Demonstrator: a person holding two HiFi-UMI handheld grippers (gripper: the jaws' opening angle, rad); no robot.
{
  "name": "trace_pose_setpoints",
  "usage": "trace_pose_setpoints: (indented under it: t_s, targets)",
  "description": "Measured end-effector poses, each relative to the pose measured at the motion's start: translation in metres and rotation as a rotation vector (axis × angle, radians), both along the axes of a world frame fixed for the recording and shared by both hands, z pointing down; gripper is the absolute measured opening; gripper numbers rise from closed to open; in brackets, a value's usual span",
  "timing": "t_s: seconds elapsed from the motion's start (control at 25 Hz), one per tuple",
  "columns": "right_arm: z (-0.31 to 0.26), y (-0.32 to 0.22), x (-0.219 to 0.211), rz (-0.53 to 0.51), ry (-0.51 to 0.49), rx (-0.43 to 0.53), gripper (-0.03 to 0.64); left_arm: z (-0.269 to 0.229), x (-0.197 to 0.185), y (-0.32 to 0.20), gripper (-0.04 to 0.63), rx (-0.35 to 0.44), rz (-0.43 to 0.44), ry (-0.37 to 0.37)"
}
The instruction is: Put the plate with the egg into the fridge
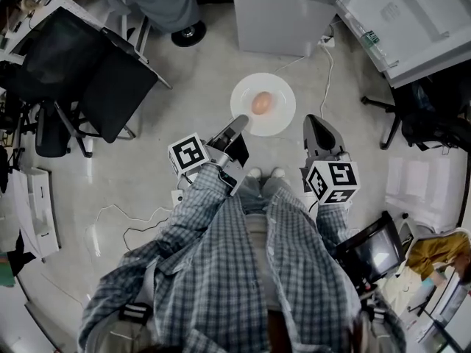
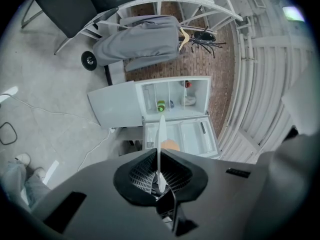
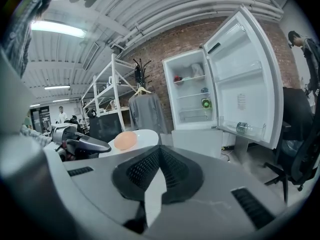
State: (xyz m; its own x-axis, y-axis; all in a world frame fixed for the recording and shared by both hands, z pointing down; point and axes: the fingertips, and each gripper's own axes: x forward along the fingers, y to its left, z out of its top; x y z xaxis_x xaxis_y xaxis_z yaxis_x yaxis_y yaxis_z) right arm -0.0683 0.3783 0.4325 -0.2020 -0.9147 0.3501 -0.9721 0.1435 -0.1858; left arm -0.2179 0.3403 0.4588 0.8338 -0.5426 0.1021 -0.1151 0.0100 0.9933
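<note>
A white plate [image 1: 280, 116] carrying a tan egg [image 1: 261, 103] hangs above the floor in front of the person's legs. My left gripper [image 1: 238, 126] is shut on the plate's near left rim. In the left gripper view the plate [image 2: 161, 134] runs edge-on between the jaws, with the egg [image 2: 171, 145] just behind. My right gripper [image 1: 314, 123] is shut and empty, just right of the plate and apart from it. From the right gripper view the egg [image 3: 125, 140] and plate [image 3: 147, 135] show at the left. The white fridge [image 1: 276, 17] stands ahead, its door [image 1: 412, 20] swung open.
Fridge shelves [image 2: 172, 96] hold a green bottle and small items. Black chairs [image 1: 88, 79] stand at the left, and a grey coat [image 2: 142, 41] hangs on a rack. Cables [image 1: 132, 226] trail on the floor. A chair base [image 1: 390, 123] sits right of the door.
</note>
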Motion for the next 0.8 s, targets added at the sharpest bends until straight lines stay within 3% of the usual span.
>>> trace_pose_setpoints:
  t_s: [0.4,0.8]
  targets:
    - [-0.003,0.007,-0.01,0.005,0.024,0.009,0.006,-0.002,-0.009,0.012,0.015,0.004,0.007,0.035]
    - [0.005,0.009,-0.008,-0.005,0.025,-0.012,0.006,0.014,-0.019,0.013,0.015,-0.029,-0.024,0.008]
